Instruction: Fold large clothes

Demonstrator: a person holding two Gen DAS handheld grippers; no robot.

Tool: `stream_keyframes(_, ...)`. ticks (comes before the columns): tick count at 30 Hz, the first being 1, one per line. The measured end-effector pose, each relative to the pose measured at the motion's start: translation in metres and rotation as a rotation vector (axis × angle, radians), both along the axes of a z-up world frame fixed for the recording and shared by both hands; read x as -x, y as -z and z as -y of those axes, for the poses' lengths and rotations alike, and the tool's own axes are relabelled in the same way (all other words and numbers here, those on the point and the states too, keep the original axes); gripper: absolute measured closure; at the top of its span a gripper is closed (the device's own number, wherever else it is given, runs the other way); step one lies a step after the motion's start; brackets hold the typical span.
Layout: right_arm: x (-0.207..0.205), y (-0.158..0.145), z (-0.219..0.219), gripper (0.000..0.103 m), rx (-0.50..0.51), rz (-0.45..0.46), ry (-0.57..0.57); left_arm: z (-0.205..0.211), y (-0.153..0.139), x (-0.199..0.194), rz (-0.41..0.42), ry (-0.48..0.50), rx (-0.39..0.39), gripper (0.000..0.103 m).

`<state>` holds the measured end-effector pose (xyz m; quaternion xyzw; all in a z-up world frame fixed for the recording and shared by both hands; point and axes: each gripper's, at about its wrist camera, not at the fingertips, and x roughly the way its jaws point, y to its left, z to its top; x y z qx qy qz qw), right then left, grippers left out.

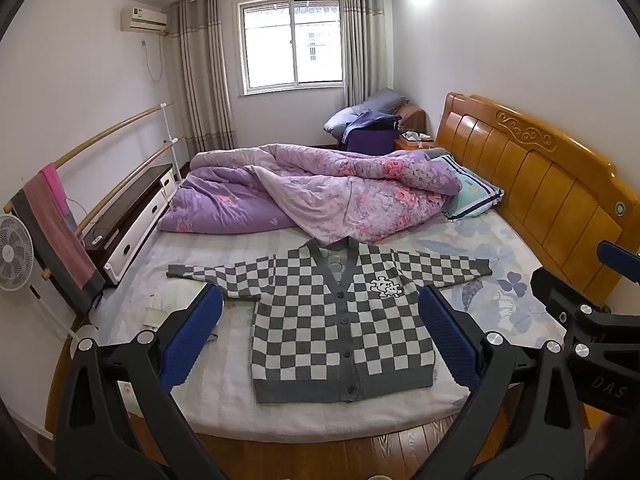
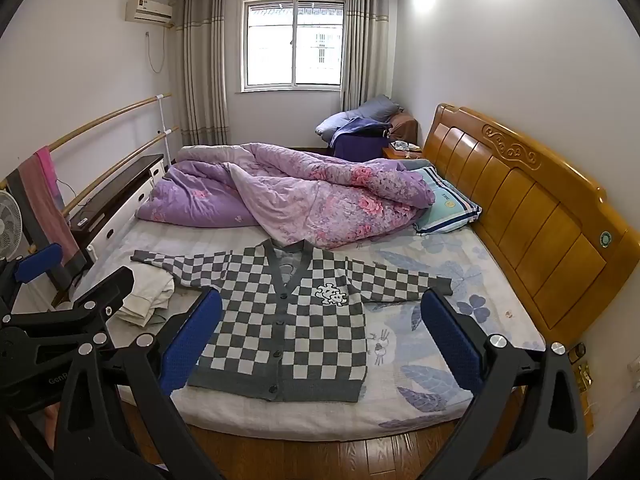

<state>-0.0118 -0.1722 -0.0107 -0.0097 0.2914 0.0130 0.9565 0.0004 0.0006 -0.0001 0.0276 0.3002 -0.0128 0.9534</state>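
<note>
A grey-and-white checked cardigan (image 1: 340, 320) lies flat and buttoned on the bed, sleeves spread to both sides, hem toward me. In the right wrist view the cardigan (image 2: 288, 332) sits left of centre. My left gripper (image 1: 320, 296) hangs open in the air before the bed's near edge, with nothing between its blue pads (image 1: 192, 336). My right gripper (image 2: 322, 300) is open too and holds nothing. Each gripper shows at the edge of the other's view: a right pad (image 1: 616, 254), a left pad (image 2: 38, 262). Neither touches the cardigan.
A purple floral quilt (image 1: 320, 192) is bunched across the far half of the bed, with a pillow (image 1: 472, 196) by the wooden headboard (image 1: 540, 184). A white folded cloth (image 2: 148, 292) lies left of the cardigan. A fan (image 1: 12, 256) and a low cabinet (image 1: 132, 216) stand left.
</note>
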Motion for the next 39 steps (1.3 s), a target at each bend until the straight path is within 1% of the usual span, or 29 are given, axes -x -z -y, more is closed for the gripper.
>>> stream_keyframes(3, -0.0003, 0.0003, 0.0001, 0.007, -0.006, -0.002, 0.001, 0.0006, 0.0000, 0.0001, 0.001, 0.001, -0.010, 0.005)
stream_keyframes(39, 0.0009, -0.0024, 0.0027, 0.007, 0.003, -0.002, 0.004, -0.0039, -0.0002, 0.0022, 0.005, -0.001, -0.018, 0.005)
